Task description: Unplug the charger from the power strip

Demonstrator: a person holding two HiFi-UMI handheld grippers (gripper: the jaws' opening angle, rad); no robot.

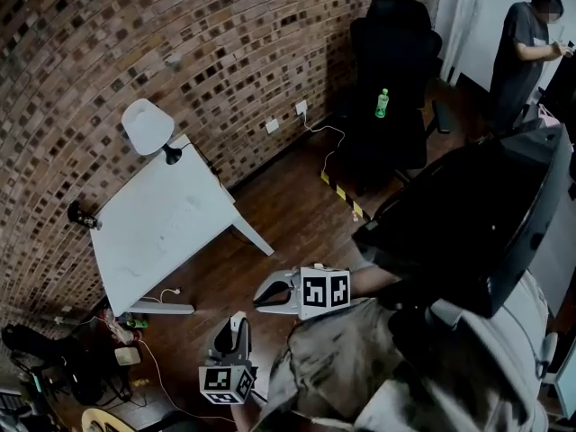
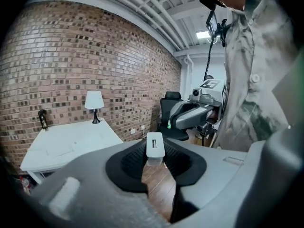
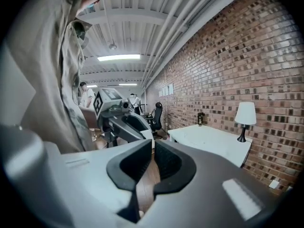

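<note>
A small white charger (image 2: 155, 144), a block with a slot in its top face, sits between the black pads of my left gripper (image 2: 155, 156), which is shut on it. In the head view that left gripper (image 1: 236, 324) is held low in front of the person's body, pointing towards the white table (image 1: 153, 228). My right gripper (image 1: 263, 297) hangs just above and to the right of it. In the right gripper view the right gripper (image 3: 153, 148) has its jaws nearly together with nothing between them. I cannot make out a power strip in any view.
A white lamp (image 1: 147, 126) stands on the table by the brick wall, which has sockets (image 1: 301, 107). Cables and clutter (image 1: 117, 345) lie on the floor at bottom left. A black chair (image 1: 391, 52) holds a green bottle (image 1: 382, 103). A person (image 1: 526, 48) stands at top right.
</note>
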